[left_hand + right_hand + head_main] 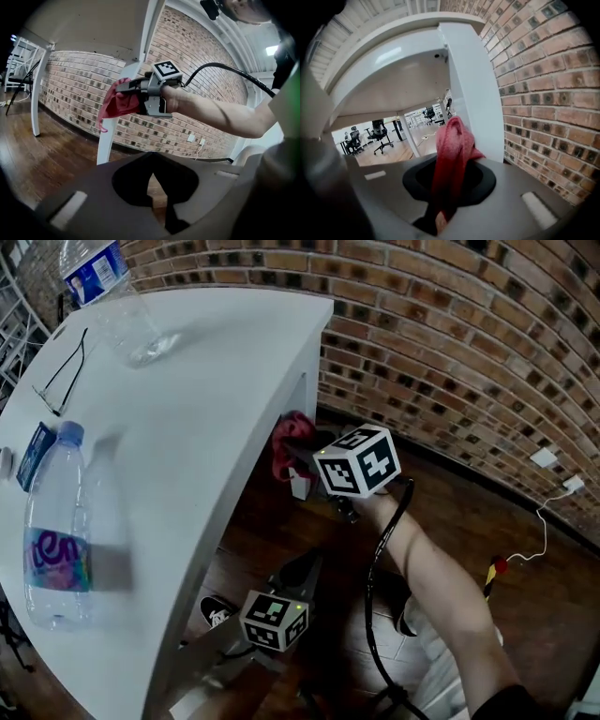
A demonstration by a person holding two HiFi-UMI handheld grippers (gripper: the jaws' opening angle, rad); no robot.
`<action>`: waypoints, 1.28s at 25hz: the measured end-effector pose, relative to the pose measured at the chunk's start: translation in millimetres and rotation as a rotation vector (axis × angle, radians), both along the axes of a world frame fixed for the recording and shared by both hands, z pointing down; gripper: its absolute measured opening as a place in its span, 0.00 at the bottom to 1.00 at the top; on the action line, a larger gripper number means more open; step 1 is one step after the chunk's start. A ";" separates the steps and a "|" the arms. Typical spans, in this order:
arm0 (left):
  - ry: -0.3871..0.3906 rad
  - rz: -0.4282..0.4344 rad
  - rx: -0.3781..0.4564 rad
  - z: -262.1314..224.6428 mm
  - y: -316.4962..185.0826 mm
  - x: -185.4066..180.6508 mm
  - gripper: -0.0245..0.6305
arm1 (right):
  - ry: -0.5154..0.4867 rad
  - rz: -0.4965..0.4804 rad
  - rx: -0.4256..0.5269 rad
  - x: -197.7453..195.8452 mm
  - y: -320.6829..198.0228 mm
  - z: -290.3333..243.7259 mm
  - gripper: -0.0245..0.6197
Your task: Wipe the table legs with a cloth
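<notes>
Brick wall (548, 93) behind. Right tongs (454, 164) clenched on red cloth (452, 138), which is pressed to the white table leg (476, 93) at 12 o'clock. Left tongs (152, 161) closed, empty, low at 6 o'clock. My call: firm contact, long vertical strokes, wrap the corners.

Water bottle (58, 540) lying at table's (216, 381) near edge: white letters "ten" read on purple-pink label, rest cut off. Second bottle (98, 277) at table's far edge: blue label print illegible. Blue packet (36, 454) beside first bottle: unreadable.
</notes>
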State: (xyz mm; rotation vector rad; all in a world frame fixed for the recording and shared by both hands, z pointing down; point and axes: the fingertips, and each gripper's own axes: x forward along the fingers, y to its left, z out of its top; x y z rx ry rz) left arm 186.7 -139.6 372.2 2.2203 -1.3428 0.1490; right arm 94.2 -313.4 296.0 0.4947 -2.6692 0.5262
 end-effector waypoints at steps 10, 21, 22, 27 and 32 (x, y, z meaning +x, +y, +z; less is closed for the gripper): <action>0.011 -0.001 0.051 -15.2 -1.7 -3.0 0.04 | -0.087 -0.004 0.100 -0.2 -1.8 -98.1 0.11; -0.020 0.014 0.064 -16.4 -1.2 0.2 0.04 | -0.178 -0.029 0.138 1.0 0.1 -105.9 0.11; -0.024 0.017 0.066 -15.1 -1.6 0.8 0.04 | -0.188 -0.033 0.137 1.2 0.8 -104.0 0.11; -0.036 0.030 0.069 -12.6 -9.6 4.7 0.04 | -0.202 -0.050 0.142 -1.4 -1.2 -97.5 0.11; -0.053 0.041 0.050 -9.3 -2.0 6.9 0.04 | -0.145 -0.020 0.073 -1.5 1.0 -52.7 0.11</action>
